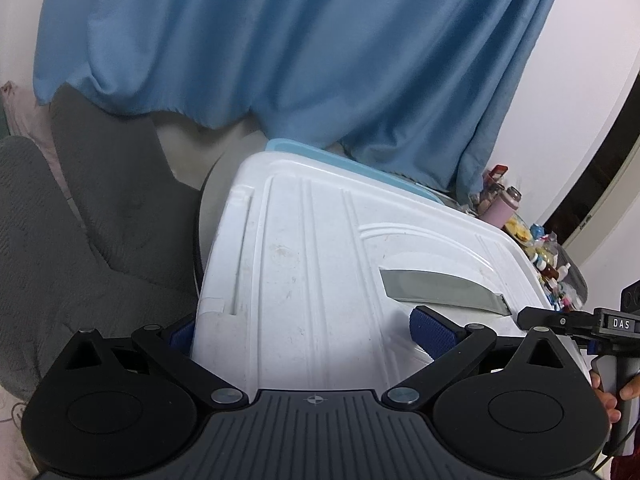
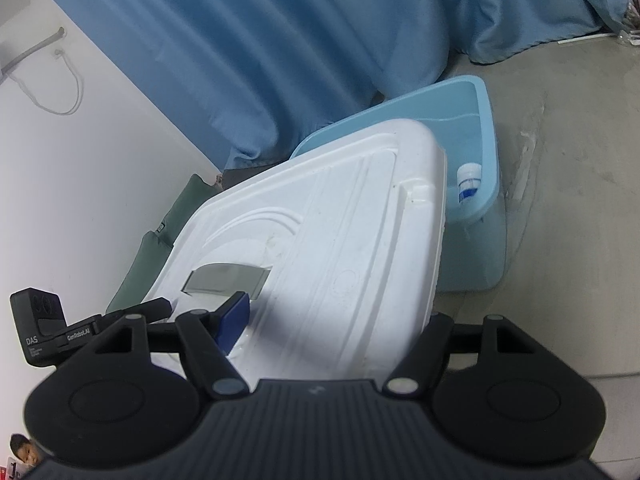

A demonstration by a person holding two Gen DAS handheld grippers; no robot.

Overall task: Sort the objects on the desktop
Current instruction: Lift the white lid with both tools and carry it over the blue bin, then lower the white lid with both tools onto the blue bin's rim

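White lid (image 1: 320, 264) held over blue bin (image 2: 476, 128) by both grippers, left gripper (image 1: 308, 338) and right gripper (image 2: 336, 320) each clamped across one edge, jaws part-open. Step judged: lid carried. Next: lid aligned, lowered onto bin rim; bottle (image 2: 468, 182) inside.

Matte black two-finger left gripper (image 1: 308, 332), blue textured pads (image 1: 430, 334), silver pivot screws; right gripper (image 2: 332, 320) alike, "DAS" marking.

The white lid (image 2: 320, 248) is hiding most of the blue bin (image 2: 476, 128); clutter (image 1: 548, 256) at three o'clock is staying too small to identify.
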